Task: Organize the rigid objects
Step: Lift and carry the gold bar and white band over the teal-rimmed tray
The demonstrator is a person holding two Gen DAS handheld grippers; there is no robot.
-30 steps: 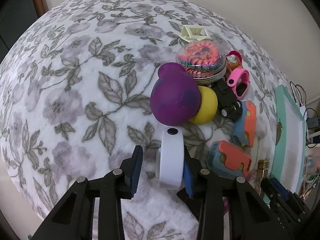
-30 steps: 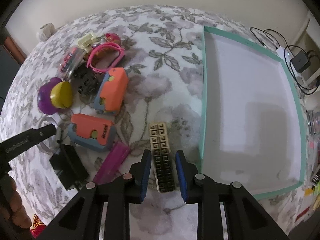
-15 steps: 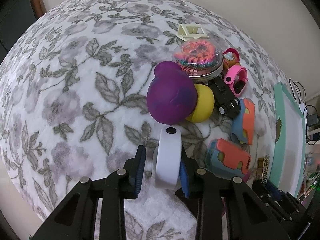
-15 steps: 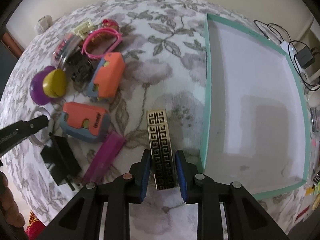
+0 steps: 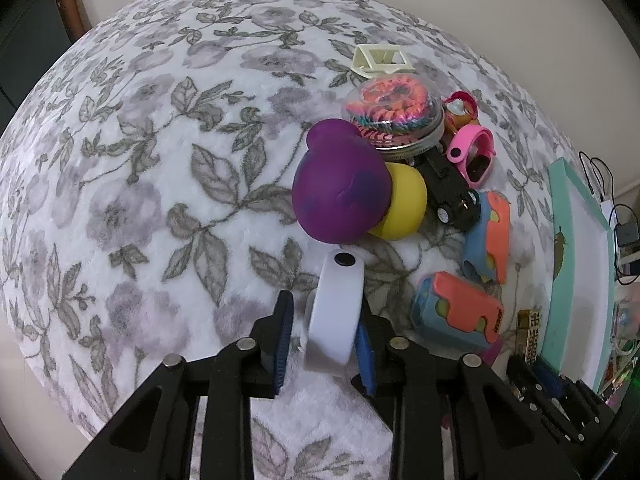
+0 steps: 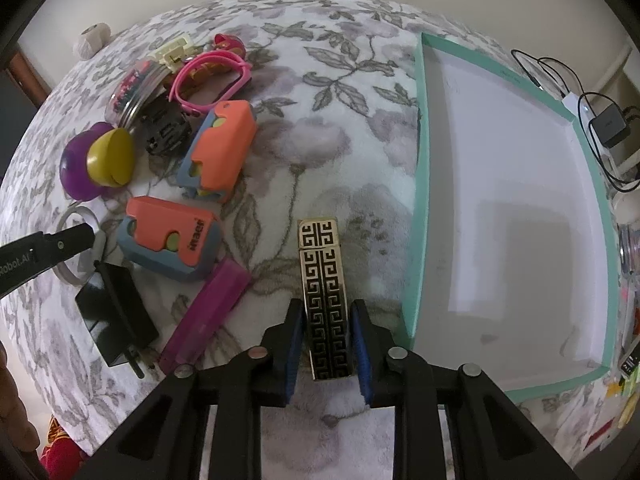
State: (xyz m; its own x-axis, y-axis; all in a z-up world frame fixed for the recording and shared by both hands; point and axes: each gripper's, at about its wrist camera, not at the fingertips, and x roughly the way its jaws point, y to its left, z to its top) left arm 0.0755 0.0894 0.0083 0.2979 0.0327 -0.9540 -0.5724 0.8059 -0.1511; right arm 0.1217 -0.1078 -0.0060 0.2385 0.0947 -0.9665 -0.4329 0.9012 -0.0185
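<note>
My left gripper (image 5: 322, 344) is shut on a white ring-shaped band (image 5: 338, 308) with a black dot, standing on edge on the floral blanket. Beyond it lie a purple ball (image 5: 340, 192) and a yellow ball (image 5: 404, 204). My right gripper (image 6: 326, 350) is shut on a gold-and-black patterned bar (image 6: 324, 296), held just left of the teal tray (image 6: 416, 184). The left gripper's finger (image 6: 48, 246) shows at the left edge of the right wrist view.
Two orange-and-blue boxes (image 6: 220, 148) (image 6: 170, 238), a magenta bar (image 6: 206, 312), a black adapter (image 6: 114, 314), a pink watch band (image 6: 208, 76), a black toy car (image 5: 450, 188) and a jar of colourful bands (image 5: 394, 114) lie clustered. Cables and a charger (image 6: 608, 124) sit beyond the tray.
My left gripper has closed on the white band. My right gripper has lifted the patterned bar and moved it slightly toward the tray.
</note>
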